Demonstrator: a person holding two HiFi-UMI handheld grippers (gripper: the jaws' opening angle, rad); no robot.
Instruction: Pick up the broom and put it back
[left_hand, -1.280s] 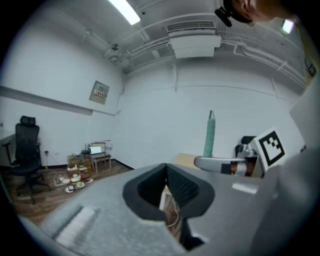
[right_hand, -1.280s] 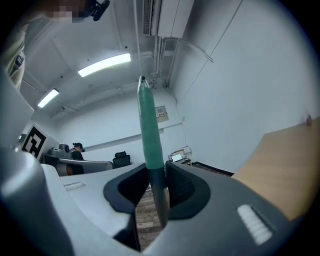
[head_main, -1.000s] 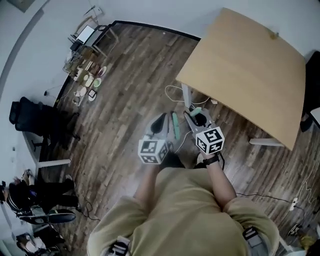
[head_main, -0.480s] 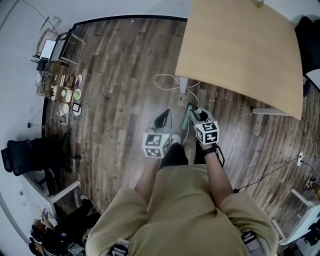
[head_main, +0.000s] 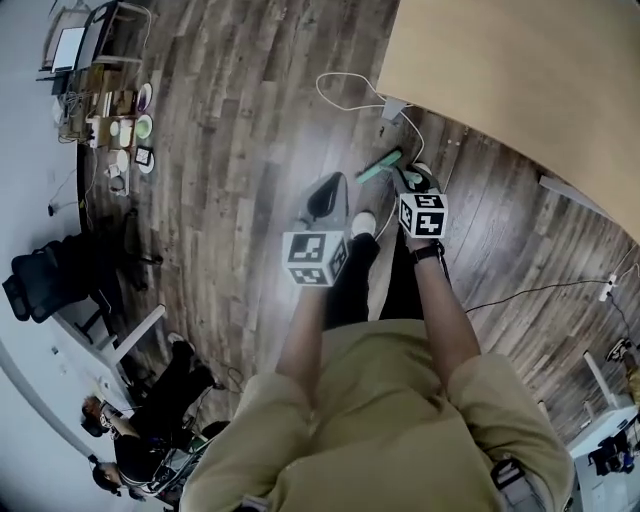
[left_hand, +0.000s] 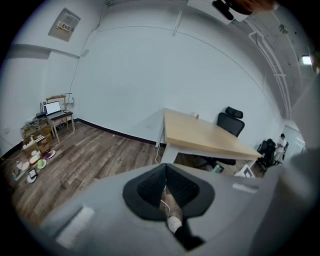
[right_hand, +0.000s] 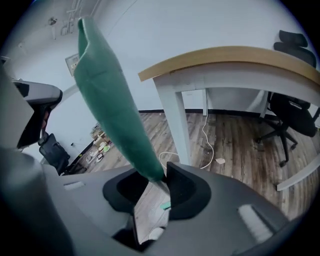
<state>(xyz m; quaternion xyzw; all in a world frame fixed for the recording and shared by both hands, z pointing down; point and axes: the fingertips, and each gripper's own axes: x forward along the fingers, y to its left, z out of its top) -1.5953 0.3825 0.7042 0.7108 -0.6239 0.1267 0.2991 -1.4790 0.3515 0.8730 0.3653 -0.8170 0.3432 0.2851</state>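
Observation:
My right gripper (head_main: 403, 180) is shut on the narrow end of the green broom (head_main: 380, 165), low over the wooden floor by the desk leg. In the right gripper view the broom (right_hand: 112, 100) rises from between the jaws (right_hand: 159, 177) to the upper left, widening as it goes. The rest of the broom is out of view. My left gripper (head_main: 325, 193) hangs just to the left of it, apart from the broom. Its pads meet at the tips with nothing between them (left_hand: 165, 172). Through the slit I see only a trouser leg and a shoe.
A light wooden desk (head_main: 520, 80) stands ahead to the right on a white leg (right_hand: 175, 115), with a white cable (head_main: 350, 95) looped on the floor by it. Dishes (head_main: 130, 140) and a low rack sit far left. A black office chair (right_hand: 295, 110) stands beyond the desk.
Both grippers have sunk toward the floor. The right one has rolled, and the green broom has swung from upright between the grippers to slanting left in front of the right gripper.

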